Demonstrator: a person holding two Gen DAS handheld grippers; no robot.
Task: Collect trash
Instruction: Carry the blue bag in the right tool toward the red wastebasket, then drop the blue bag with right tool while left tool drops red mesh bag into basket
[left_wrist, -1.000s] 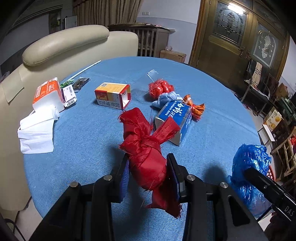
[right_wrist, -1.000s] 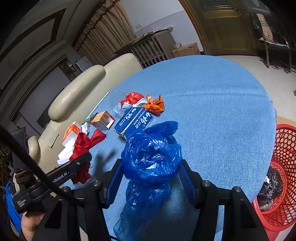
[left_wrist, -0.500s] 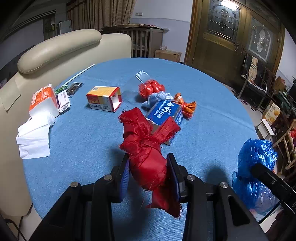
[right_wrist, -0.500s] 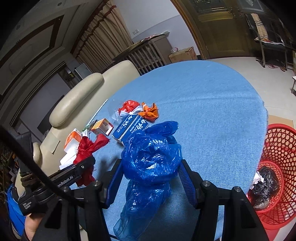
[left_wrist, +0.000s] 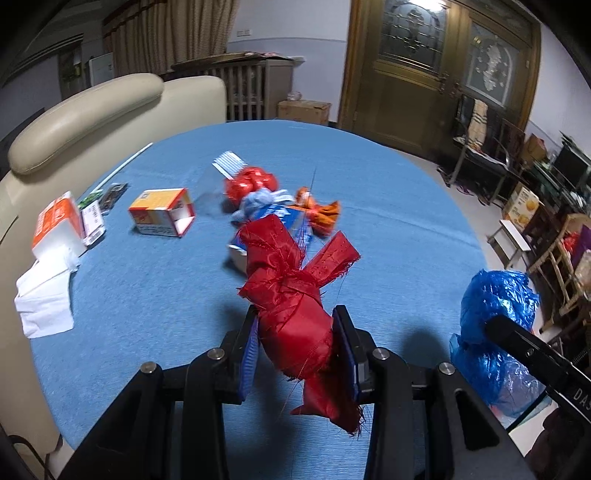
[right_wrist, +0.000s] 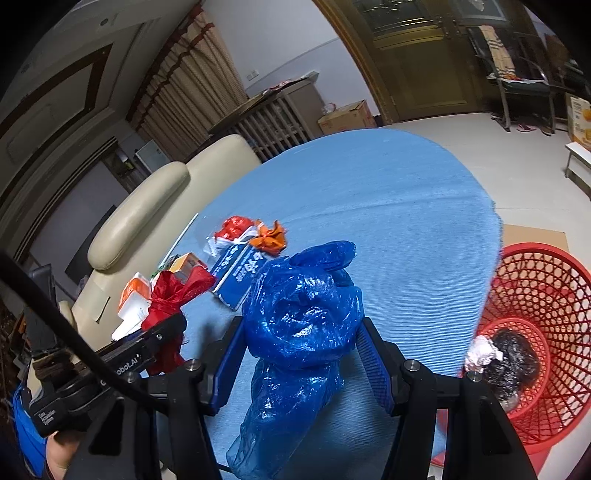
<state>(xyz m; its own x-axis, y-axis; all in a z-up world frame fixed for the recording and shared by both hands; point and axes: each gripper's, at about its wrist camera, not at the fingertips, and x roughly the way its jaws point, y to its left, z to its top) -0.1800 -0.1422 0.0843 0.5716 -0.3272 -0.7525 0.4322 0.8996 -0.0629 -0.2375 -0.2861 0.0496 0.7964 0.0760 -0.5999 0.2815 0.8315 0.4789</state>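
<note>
The left gripper (left_wrist: 297, 343) is clenched on a red cloth bundle (left_wrist: 291, 295), and the right gripper (right_wrist: 301, 354) is clamped on a crumpled blue plastic bag (right_wrist: 301, 314). Both pieces are held lifted above the blue table (left_wrist: 388, 229), presumably so that they can be carried together to the red basket (right_wrist: 546, 295), which is seen on the floor at about 3 o'clock in the right wrist view, just past the table edge, with dark and white scraps already inside. More trash is left on the table: a blue carton (right_wrist: 240, 271) and an orange wrapper (right_wrist: 271, 238) at 11 o'clock, and a small open box (left_wrist: 162, 216) and white tissue (left_wrist: 46, 299) at 9 to 10 o'clock in the left wrist view. Nothing is seen standing between the bag and the basket.
</note>
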